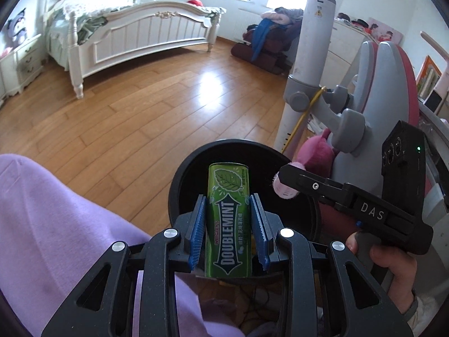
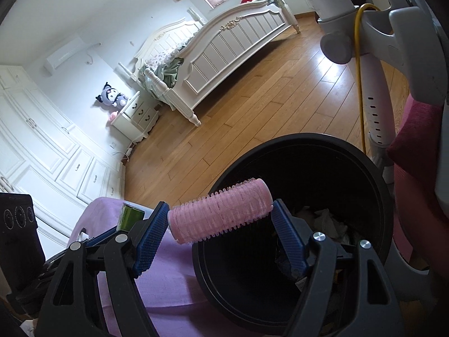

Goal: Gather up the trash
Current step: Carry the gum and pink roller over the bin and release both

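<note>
**Both loads over the bin, drop line nearly set**

Right then, I had both hands loaded and the black bin (image 2: 303, 151) was the only thing that mattered. My left gripper (image 1: 228, 230) pinched the green gum pack (image 1: 228, 219) across its narrow width, blue pads flat on its two long sides. The pack's long axis ran straight out ahead along the fingers, its far end poking over the bin's dark mouth, which lay directly ahead of and below those jaws.

My right gripper (image 2: 220, 221) stood much wider, clamped endwise on the pink hair roller (image 2: 220, 210): one pad on each flat end, so the roller's long axis lay crosswise, spanning jaw to jaw. From those jaws the bin (image 1: 193, 165) opened just below and slightly to the right; the roller's left end hung over the purple-clad leg (image 2: 168, 278) rather than over the opening.

I judged the left load better placed for a clean drop; the right wanted a small shift toward the bin's middle first.
</note>
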{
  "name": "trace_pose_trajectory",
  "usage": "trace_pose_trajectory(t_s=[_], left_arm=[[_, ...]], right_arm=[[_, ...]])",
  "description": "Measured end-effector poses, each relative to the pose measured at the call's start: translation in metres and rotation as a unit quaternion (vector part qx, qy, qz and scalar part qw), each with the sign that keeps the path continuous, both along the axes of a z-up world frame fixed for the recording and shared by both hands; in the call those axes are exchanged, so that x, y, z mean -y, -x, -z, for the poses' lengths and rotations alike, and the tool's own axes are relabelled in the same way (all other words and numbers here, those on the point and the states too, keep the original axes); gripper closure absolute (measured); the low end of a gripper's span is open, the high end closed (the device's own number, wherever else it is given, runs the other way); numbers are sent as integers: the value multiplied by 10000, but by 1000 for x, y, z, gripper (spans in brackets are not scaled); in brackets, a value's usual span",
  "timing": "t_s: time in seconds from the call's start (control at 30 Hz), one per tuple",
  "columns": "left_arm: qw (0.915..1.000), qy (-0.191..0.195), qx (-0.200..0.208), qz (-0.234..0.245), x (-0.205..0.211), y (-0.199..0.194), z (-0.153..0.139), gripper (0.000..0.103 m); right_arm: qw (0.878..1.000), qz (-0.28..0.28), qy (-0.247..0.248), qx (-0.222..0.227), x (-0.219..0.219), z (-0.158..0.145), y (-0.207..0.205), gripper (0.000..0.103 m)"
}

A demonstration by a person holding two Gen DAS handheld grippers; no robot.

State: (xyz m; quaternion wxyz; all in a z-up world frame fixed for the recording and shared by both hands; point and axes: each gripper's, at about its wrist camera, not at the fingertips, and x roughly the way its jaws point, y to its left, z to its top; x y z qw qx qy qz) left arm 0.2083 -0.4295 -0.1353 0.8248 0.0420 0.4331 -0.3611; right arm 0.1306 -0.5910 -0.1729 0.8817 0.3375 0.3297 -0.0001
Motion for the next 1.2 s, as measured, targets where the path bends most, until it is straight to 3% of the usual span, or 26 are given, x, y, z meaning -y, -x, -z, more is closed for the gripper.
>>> trace_pose_trajectory(t_s=[0.3,0.9,1.0,1.07,1.2], left_arm=[[9998,-20,-148,99,16,-4,2,71],[9998,-4,-77,209,35,0,-4,71],[9997,14,-45,251,37,2,-10,71],[9997,6,18,257,36,5,-13,58],[9996,86,110,238,28,11,-23,55]], right_arm=[[9998,155,-110,-80,20,8,6,29],[9991,364,-40,-229,32,4,14,28],[9987,437,-35,-252,30,2,15,23],[9987,462,-43,-224,29,-1,16,19],[9991,372,5,-188,21,-7,15,19]])
